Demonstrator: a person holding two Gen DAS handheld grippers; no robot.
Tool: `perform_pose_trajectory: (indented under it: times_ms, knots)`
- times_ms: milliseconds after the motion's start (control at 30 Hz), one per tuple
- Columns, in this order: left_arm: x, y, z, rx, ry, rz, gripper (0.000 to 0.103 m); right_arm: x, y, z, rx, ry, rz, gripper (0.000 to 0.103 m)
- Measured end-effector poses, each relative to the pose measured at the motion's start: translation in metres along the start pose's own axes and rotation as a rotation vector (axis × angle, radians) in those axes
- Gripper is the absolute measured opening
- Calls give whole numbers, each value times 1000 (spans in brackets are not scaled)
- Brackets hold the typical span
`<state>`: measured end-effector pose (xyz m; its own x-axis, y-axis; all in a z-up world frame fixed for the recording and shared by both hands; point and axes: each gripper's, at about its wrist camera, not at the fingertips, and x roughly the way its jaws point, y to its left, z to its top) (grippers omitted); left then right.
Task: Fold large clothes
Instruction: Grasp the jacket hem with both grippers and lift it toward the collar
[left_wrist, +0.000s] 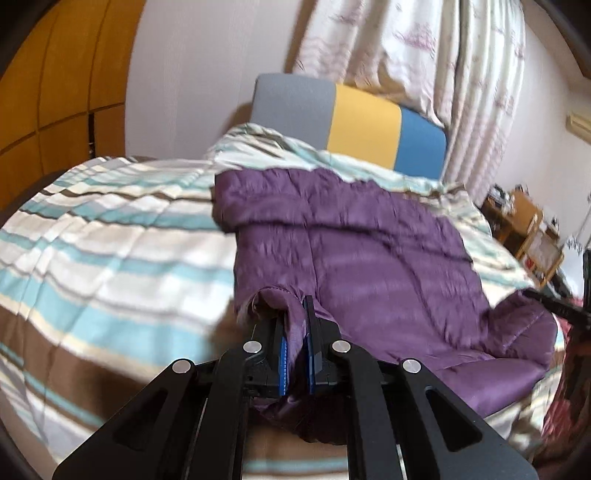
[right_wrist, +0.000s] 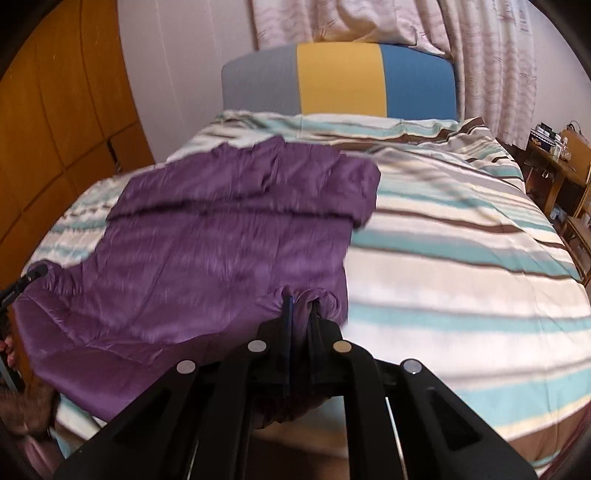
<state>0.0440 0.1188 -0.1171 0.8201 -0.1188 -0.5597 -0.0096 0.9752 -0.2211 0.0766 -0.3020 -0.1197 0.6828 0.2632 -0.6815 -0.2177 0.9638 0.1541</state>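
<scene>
A large purple quilted garment (left_wrist: 354, 236) lies spread on a striped bed; it also shows in the right wrist view (right_wrist: 229, 236). My left gripper (left_wrist: 295, 314) is shut on a bunched near corner of the garment and holds it slightly raised. My right gripper (right_wrist: 301, 306) is shut on the other near corner at the garment's right edge. The right gripper's tip (left_wrist: 554, 306) shows at the far right of the left wrist view, and the left gripper's tip (right_wrist: 26, 280) at the far left of the right wrist view. The garment's far end is folded over.
The bed has a striped white, teal and brown cover (right_wrist: 461, 240) and a grey, yellow and blue headboard (right_wrist: 343, 81). Patterned curtains (left_wrist: 424, 55) hang behind. A wooden wardrobe (right_wrist: 55, 129) stands left, a cluttered wooden side table (right_wrist: 557, 162) right.
</scene>
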Motion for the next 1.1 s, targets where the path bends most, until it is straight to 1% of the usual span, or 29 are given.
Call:
perform_pose_trajectory:
  times_ms: [167,400,600,733,867,967,1100]
  knots:
    - [28,5,31,-43,-29,-2,7,25,-4,30,43,-32,-2,5]
    - [73,10,64,-81,-14,15,7,62,-13,55,59,-20,-34,5]
    - [100,13,91,-87,-11,35,7,81,-27,74,87,-25,-57,5]
    - [123,23,106,-143,16,32,7,99,-34,91,104,-19,-61,5]
    - [146,27,114,-154,41,54,7,121,-42,106,140,-4,-57,5]
    - [155,30,119,-164,48,61,7,132,-48,117,170,1,-54,5]
    - [164,34,134,-186,40,53,7,137,-52,133,193,-17,-42,5]
